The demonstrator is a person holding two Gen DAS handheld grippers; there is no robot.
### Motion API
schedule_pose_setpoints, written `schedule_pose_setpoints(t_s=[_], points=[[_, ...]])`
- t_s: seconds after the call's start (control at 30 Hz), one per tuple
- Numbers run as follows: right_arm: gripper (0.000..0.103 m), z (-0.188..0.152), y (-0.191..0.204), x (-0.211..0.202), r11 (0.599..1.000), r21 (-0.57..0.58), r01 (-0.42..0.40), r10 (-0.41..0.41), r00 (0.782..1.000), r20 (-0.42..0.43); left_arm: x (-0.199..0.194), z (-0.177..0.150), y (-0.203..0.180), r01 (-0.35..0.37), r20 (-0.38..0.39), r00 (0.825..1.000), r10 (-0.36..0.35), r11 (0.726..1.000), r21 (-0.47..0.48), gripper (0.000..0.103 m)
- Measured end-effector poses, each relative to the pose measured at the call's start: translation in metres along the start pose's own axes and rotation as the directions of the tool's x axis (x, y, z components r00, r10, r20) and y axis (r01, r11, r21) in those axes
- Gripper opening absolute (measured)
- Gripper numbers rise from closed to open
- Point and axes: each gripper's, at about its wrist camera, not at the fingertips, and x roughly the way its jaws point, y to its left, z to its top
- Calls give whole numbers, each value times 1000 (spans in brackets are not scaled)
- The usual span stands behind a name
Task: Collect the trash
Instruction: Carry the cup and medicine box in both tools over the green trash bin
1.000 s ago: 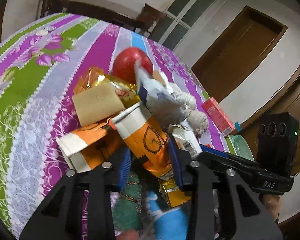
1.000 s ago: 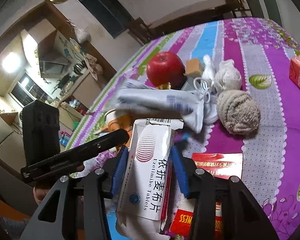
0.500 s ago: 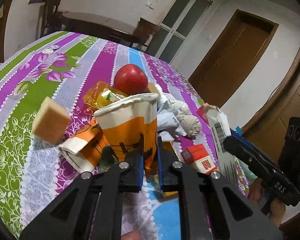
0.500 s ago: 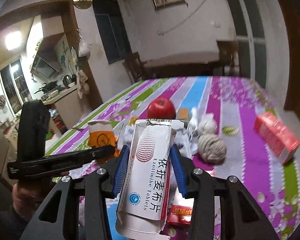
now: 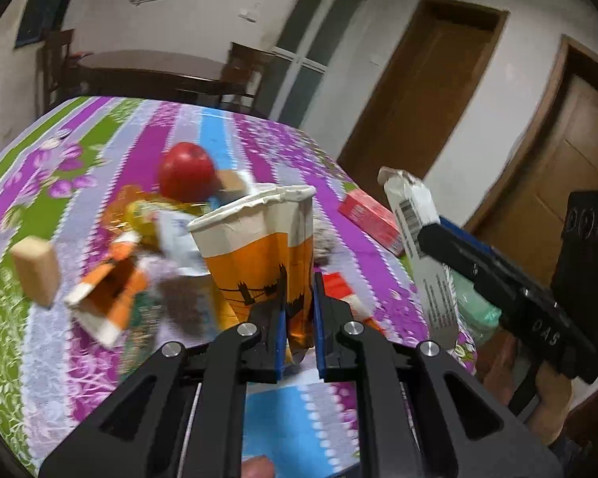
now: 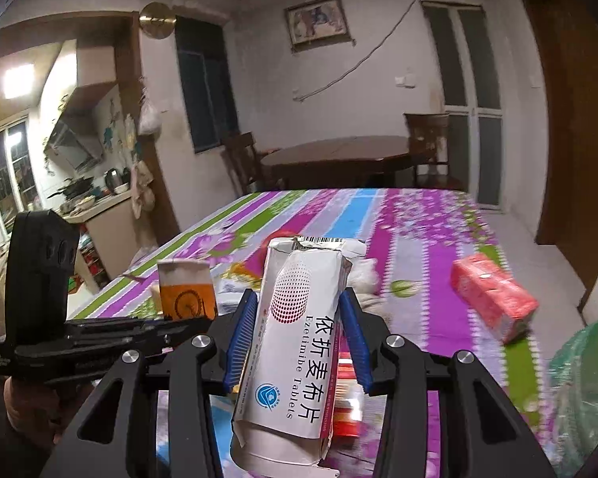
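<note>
My left gripper (image 5: 299, 310) is shut on the crumpled wall of an orange and white paper cup (image 5: 263, 247), which it holds upright above the table; the cup (image 6: 185, 288) shows at the left of the right wrist view too. My right gripper (image 6: 299, 318) is shut on a white tablet box (image 6: 299, 338), held off the table with its torn end up. That box (image 5: 414, 215) also shows at the right of the left wrist view. Below lie a second flattened orange cup (image 5: 107, 298), a yellow wrapper (image 5: 135, 211) and a white packet (image 5: 175, 235).
A red apple (image 5: 185, 177), a tan block (image 5: 36, 271), a red carton (image 5: 368, 215) and a red box (image 6: 345, 394) lie on the striped tablecloth (image 5: 40, 358). A green plastic bag (image 6: 582, 390) hangs off the right edge. A dark table and chairs (image 6: 339, 159) stand behind.
The left gripper closed on the orange cup and lifted it upright off the pile. The right gripper rose with the tablet box. The tan block slid off the pile to the left.
</note>
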Motion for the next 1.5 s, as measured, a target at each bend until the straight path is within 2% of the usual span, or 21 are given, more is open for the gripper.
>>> schedule_pose_setpoints(t_s=[0.17,0.27,0.47,0.67,0.87,1.17,1.5], points=[[45,1,-37,-38,994,25,103,-104,994,34,21,2,-46,41,-18,999,-40,994,98,10],[45,-2,-66,-62,983,47,177,-179,983,46,37,4,-82,68,-24,998,-64,983,171,10],[45,-13,-127,-112,944,97,316,-321,946,40,70,0,-144,107,-50,994,-96,950,294,10],[45,-25,-177,-149,905,124,406,-412,911,24,104,-6,-182,131,-92,990,-103,917,378,10],[45,-38,-217,-176,870,148,471,-476,879,3,127,-12,-214,138,-112,989,-99,890,435,10],[45,-53,-269,-192,824,176,539,-539,841,-51,145,-17,-260,158,-127,986,-110,858,488,10],[45,-57,-306,-183,796,189,575,-568,817,-99,190,-11,-290,156,-174,982,-77,850,504,10]])
